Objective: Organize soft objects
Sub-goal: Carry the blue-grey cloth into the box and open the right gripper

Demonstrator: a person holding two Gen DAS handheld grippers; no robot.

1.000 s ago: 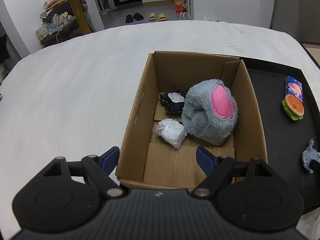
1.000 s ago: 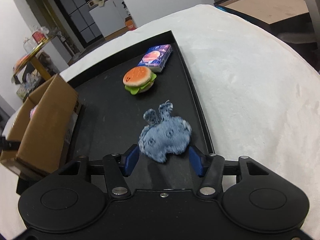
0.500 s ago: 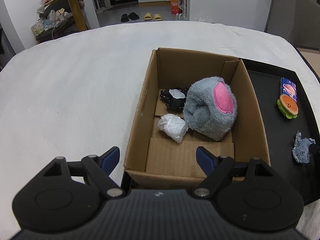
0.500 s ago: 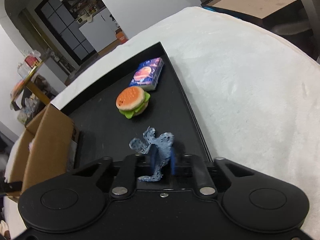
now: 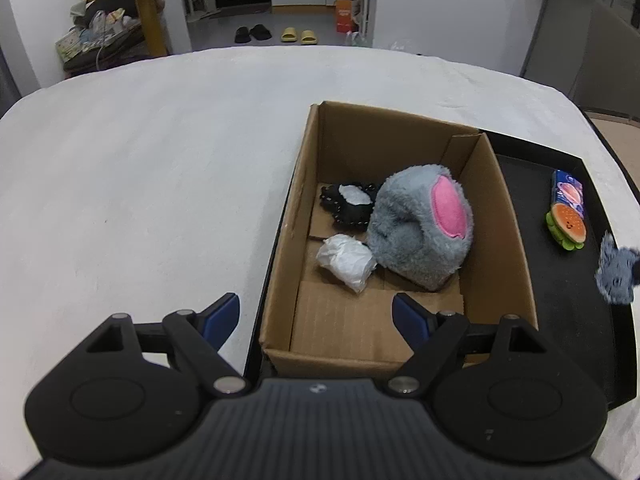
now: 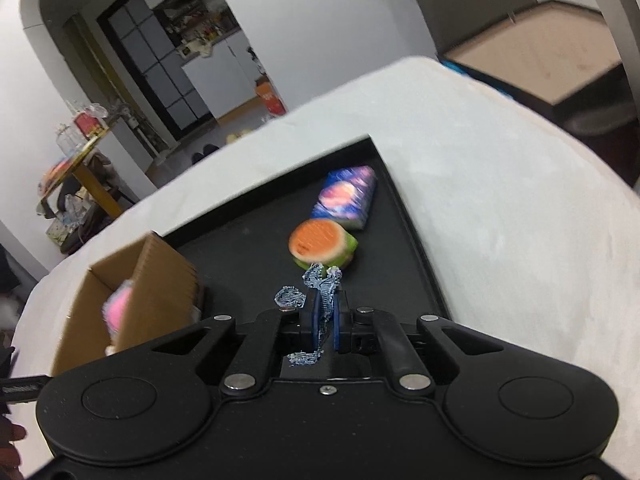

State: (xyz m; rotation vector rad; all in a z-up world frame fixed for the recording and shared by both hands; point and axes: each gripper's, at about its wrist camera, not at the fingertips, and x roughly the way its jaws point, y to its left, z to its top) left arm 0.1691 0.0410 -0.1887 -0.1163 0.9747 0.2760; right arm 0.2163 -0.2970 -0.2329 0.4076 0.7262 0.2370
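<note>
the right tongs (image 6: 325,322) are clamped on a denim scrap (image 6: 320,294), which sticks up between the blue pads, raised above the black tray (image 6: 248,240). in the left view the same scrap (image 5: 616,276) shows blurred at the tray's right edge. the left tongs (image 5: 316,318) are wide open with nothing between them, hanging over the near end of the box (image 5: 400,140). the box sits on the tray's left part, on the white desk (image 5: 160,160). in the box lie a grey plush (image 5: 420,232) with a pink patch, a black toy (image 5: 348,208) at the far end and a white wad (image 5: 346,262) just beside the plush. a burger toy (image 6: 322,244) and a blue pack (image 6: 348,196) touch each other near the tray's far right corner.
</note>
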